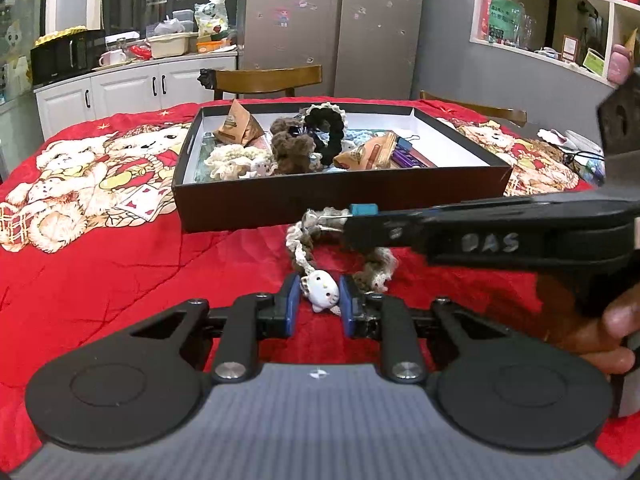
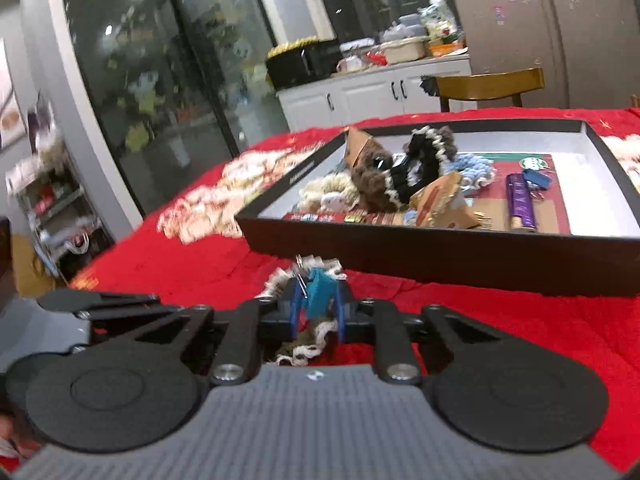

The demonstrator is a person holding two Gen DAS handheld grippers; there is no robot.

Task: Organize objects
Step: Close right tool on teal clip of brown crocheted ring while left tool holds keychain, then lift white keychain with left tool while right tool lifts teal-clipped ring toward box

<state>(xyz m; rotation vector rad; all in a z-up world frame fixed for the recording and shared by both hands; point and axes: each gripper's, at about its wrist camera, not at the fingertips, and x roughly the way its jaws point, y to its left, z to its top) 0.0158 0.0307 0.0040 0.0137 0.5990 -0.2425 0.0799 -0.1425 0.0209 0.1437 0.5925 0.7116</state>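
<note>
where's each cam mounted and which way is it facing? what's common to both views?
Left wrist: on the left tongs, looking over the cat charm of the crochet scrunchie toward the black box; right tongs and a hand cross from the right.
Right wrist: on the right tongs, shut on a teal clip, facing the box from its left corner.
Shared: scrunchie, box, red tablecloth.

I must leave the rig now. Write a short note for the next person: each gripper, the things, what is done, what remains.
Left gripper: shut on the white cat charm of the brown-and-cream scrunchie.
Right gripper: shut on the teal binder clip on that scrunchie.
Scrunchie lies on the red cloth, in front of the black box.
Done: other scrunchies and packets are in the box.
Left: this scrunchie and clip.
</note>
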